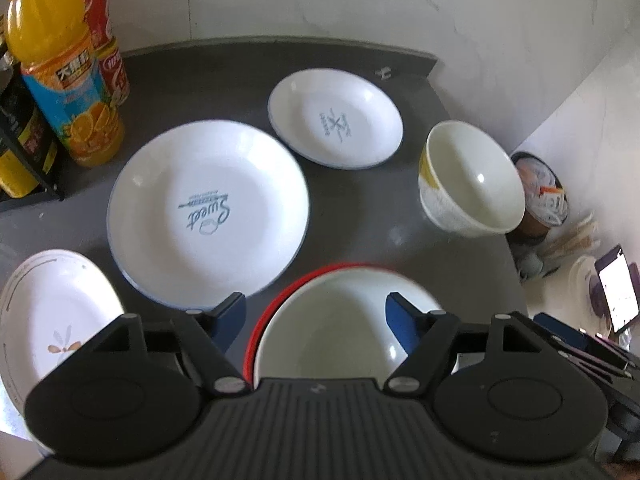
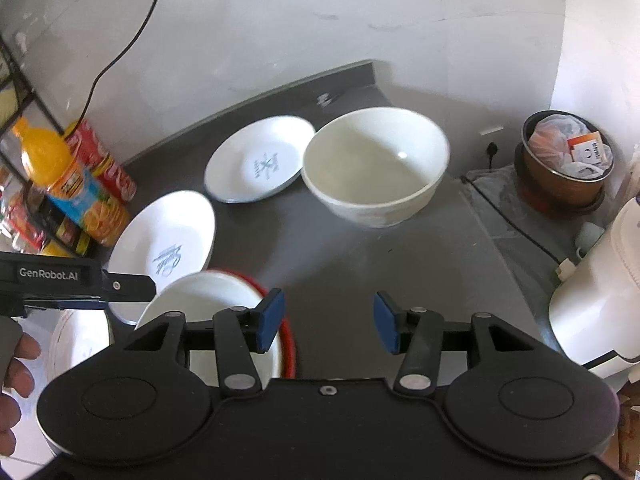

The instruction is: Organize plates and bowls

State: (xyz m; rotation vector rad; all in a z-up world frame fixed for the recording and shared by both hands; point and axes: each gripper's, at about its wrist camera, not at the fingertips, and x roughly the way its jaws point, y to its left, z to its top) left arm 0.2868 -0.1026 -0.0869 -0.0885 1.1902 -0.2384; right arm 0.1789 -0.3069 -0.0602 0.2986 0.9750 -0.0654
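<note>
On the grey counter [image 1: 352,216] lie a large white plate printed "Sweet" [image 1: 208,212] [image 2: 168,240], a smaller white plate [image 1: 336,118] [image 2: 260,160] behind it, and a flower-patterned plate [image 1: 52,320] at near left. A white bowl with yellow trim [image 1: 472,180] [image 2: 376,164] stands near the right edge. Another white bowl [image 1: 332,332] [image 2: 208,300] sits in a red dish [image 1: 260,328] [image 2: 289,344]. My left gripper [image 1: 316,318] hovers open over that bowl, holding nothing. My right gripper [image 2: 329,320] is open above bare counter, short of the trimmed bowl.
An orange juice bottle [image 1: 60,80], red cans [image 1: 108,40] and a black rack [image 1: 24,148] crowd the back left. Beyond the counter's right edge are a trash bin [image 2: 568,160], a white appliance [image 2: 592,300], a cable [image 2: 500,216] and a lit phone [image 1: 616,288]. A hand [image 2: 16,364] holds the left gripper.
</note>
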